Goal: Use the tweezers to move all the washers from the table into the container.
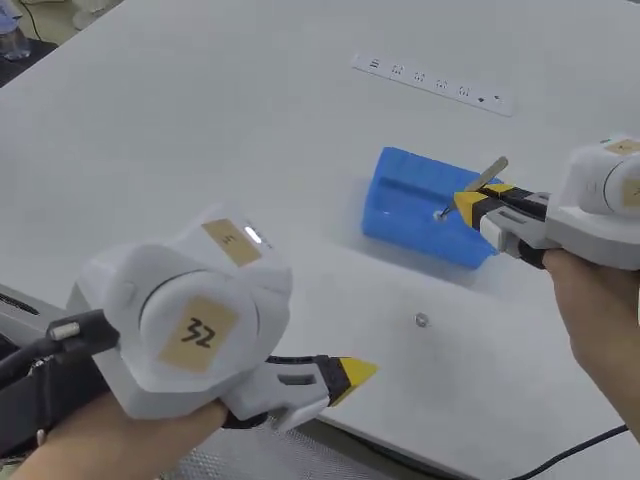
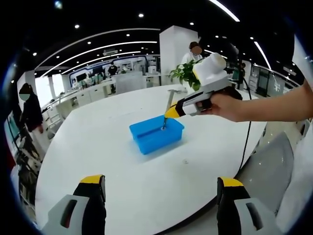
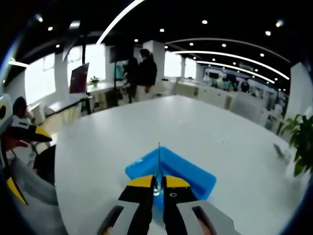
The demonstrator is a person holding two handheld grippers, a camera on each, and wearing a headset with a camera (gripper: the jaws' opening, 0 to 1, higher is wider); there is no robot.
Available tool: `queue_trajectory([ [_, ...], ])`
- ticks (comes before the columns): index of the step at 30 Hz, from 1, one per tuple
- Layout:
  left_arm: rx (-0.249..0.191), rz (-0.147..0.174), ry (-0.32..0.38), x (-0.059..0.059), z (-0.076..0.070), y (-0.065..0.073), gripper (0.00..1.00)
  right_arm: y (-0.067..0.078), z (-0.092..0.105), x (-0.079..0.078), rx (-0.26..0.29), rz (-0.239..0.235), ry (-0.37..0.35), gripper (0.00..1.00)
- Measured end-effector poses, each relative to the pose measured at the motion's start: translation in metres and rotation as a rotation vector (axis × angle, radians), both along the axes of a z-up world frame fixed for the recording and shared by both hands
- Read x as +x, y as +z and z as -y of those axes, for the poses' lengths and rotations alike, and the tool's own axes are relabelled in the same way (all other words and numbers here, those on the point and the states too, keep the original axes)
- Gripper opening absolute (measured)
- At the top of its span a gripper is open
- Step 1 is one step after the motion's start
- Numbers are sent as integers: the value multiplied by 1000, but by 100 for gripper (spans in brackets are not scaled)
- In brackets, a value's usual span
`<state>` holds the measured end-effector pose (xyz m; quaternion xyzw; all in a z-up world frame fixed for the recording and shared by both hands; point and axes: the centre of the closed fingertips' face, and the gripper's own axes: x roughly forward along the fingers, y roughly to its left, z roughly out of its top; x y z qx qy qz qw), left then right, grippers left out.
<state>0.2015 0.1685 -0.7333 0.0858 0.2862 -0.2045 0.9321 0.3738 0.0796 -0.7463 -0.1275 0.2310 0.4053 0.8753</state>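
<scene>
Left gripper view: left gripper (image 2: pixel 161 182) jaws apart; right gripper (image 2: pixel 171 112) pinching tweezers (image 2: pixel 164 122) over container (image 2: pixel 146 141).

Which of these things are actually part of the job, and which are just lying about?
Part of the job: tweezers, held shut in the right hand-held gripper; blue container; one washer on the table.

Lying about: power strip; plant.

The tweezers (image 1: pixel 488 178) tilted tips-down into the blue container (image 1: pixel 410 232). One small washer (image 1: pixel 421 320) lay nearby on the tabletop (image 1: pixel 250 150).
</scene>
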Motion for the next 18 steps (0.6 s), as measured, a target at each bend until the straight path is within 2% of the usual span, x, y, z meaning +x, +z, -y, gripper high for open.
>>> queue_trajectory([
  [7, 5, -3, -3, 2, 0, -1, 96, -22, 1, 14, -44, -15, -6, 3],
  [13, -7, 0, -11, 3, 3, 0, 97, -33, 0, 20, -30, -51, -21, 3],
  [18, 5, -7, -11, 3, 0, -2, 97, -44, -2, 23, -75, -55, -2, 3],
])
